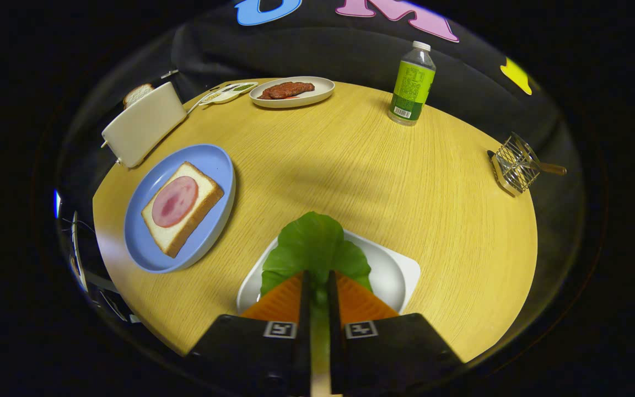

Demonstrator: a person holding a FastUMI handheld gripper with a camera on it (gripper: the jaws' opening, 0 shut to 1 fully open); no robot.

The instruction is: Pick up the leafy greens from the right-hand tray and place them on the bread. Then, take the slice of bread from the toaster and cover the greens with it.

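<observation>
1. The gripper [317, 292] has its fingers nearly closed on the stalk of the leafy greens [315, 248], so the grasp looks made.
2. The greens lie over the near white tray [400, 275]; whether they are lifted clear of it, I cannot tell.
3. Still to do: carry them left to the bread [182, 207], which lies on the blue plate [213, 165] with a pink meat slice on top.
4. After that, the second bread slice [138, 94] stands untouched in the toaster [144, 124], far left; covering the greens has not begun.
</observation>
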